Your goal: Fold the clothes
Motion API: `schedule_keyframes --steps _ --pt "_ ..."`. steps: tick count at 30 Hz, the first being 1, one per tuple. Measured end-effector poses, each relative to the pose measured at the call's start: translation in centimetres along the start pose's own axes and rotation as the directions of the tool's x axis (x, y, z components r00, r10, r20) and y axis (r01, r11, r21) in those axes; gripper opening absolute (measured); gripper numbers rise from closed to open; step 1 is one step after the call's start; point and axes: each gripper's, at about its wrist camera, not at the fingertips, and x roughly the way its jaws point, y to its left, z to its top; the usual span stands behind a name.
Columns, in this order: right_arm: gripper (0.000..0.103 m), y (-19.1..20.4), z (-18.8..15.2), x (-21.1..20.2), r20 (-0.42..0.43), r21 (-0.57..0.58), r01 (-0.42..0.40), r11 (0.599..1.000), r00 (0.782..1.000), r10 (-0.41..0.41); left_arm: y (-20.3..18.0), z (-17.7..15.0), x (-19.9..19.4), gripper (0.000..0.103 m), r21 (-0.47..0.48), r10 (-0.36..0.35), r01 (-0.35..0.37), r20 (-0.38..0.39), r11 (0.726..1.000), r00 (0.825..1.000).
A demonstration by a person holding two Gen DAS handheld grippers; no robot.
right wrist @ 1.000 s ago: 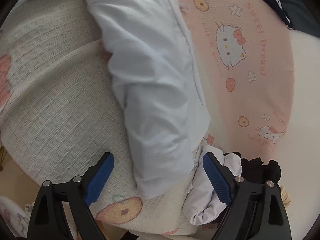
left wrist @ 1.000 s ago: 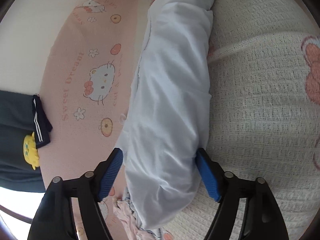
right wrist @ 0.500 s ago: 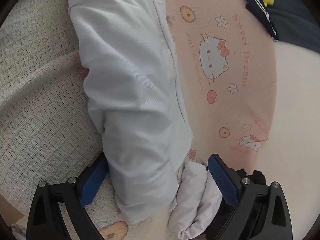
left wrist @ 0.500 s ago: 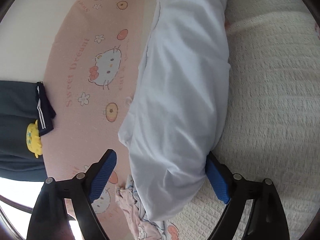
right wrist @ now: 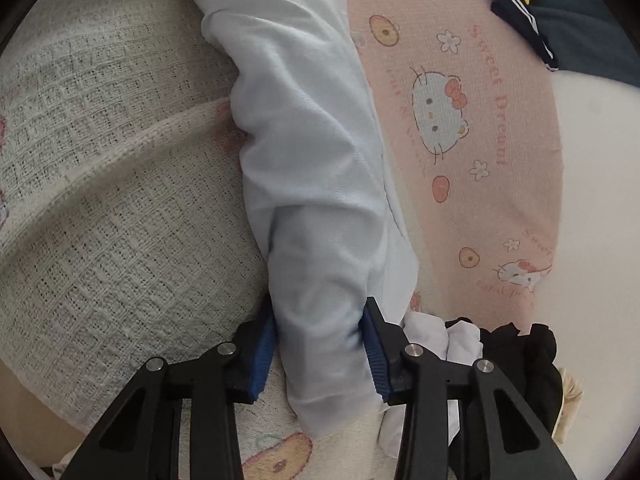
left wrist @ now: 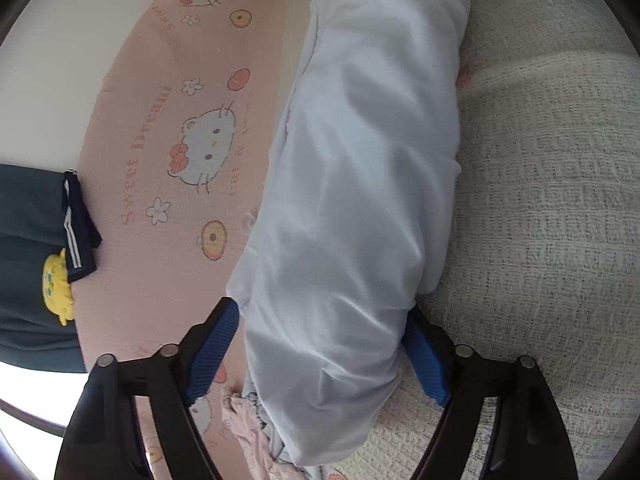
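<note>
Across the bed, a pale blue garment (left wrist: 360, 184) lay rolled into a long bundle along the seam where a cream waffle blanket (left wrist: 540, 200) met a pink cartoon-cat sheet (left wrist: 160, 140). At one end of the bundle the left gripper (left wrist: 322, 344) straddled the cloth; its jaws had just been closing, the blue pad (left wrist: 212, 344) on the sheet side stood just beside the fabric and the opposite pad was partly tucked under the roll, though whether they pressed on it could not be told. At the other end the right gripper (right wrist: 318, 350) had likewise just been closing, and its two blue pads squeezed the bundle between them, the cloth visibly pinched at the grip. Beside the right gripper sat a crumpled white piece (right wrist: 440, 336) and some black fabric (right wrist: 516, 344). On the far edge of the pink sheet lay a dark navy garment (left wrist: 32, 240) with white stripes and a yellow patch (left wrist: 56, 284)
</note>
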Motion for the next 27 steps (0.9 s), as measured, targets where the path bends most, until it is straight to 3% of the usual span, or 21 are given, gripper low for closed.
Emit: schedule_keyframes --steps 2,7,9,11,14,16,17,21,24,27 --pt "0.042 -0.2 -0.1 0.0 0.005 0.02 -0.013 1.0 1.0 0.013 -0.2 -0.2 -0.1 0.054 -0.014 -0.033 0.033 0.005 0.999 0.999" --pt "0.046 -0.1 -0.6 -0.6 0.035 0.018 0.018 1.0 0.999 -0.019 0.1 -0.3 0.1 0.033 -0.122 -0.117 0.115 -0.011 0.986 0.993" --pt "0.068 -0.7 -0.5 -0.4 0.035 0.028 0.054 0.998 0.998 -0.055 1.0 -0.3 0.4 0.032 -0.195 -0.176 0.168 -0.025 0.966 0.984" --pt "0.075 -1.5 -0.4 -0.1 0.01 0.045 0.057 0.997 0.998 -0.058 2.0 -0.3 0.8 0.031 -0.262 -0.234 0.217 -0.033 0.94 0.972" --pt "0.074 -2.4 -0.1 0.5 -0.018 0.048 -0.023 0.999 1.0 0.023 2.9 -0.4 1.3 0.031 -0.305 -0.292 0.27 -0.029 0.913 0.956" --pt "0.062 -3.0 -0.1 0.7 -0.041 0.07 -0.108 0.992 0.993 0.112 3.0 -0.5 1.3 0.031 -0.313 -0.303 0.282 -0.02 0.907 0.953" --pt "0.048 -3.4 -0.3 0.7 -0.049 0.1 -0.179 0.979 0.982 0.184 3.1 -0.5 1.4 0.031 -0.317 -0.308 0.287 -0.016 0.904 0.951" --pt "0.044 -4.0 -0.5 1.1 -0.062 0.148 -0.245 0.958 0.965 0.256 3.5 -0.6 1.6 0.031 -0.346 -0.333 0.312 -0.002 0.885 0.943" --pt "0.043 -5.4 0.0 2.0 -0.091 0.219 -0.31 0.925 0.937 0.336 4.6 -0.7 2.2 0.031 -0.412 -0.392 0.358 0.003 0.838 0.92" --pt "0.043 -6.6 -0.1 2.8 -0.099 0.262 -0.386 0.884 0.901 0.423 6.0 -0.7 3.1 0.031 -0.488 -0.479 0.422 0.009 0.764 0.878"
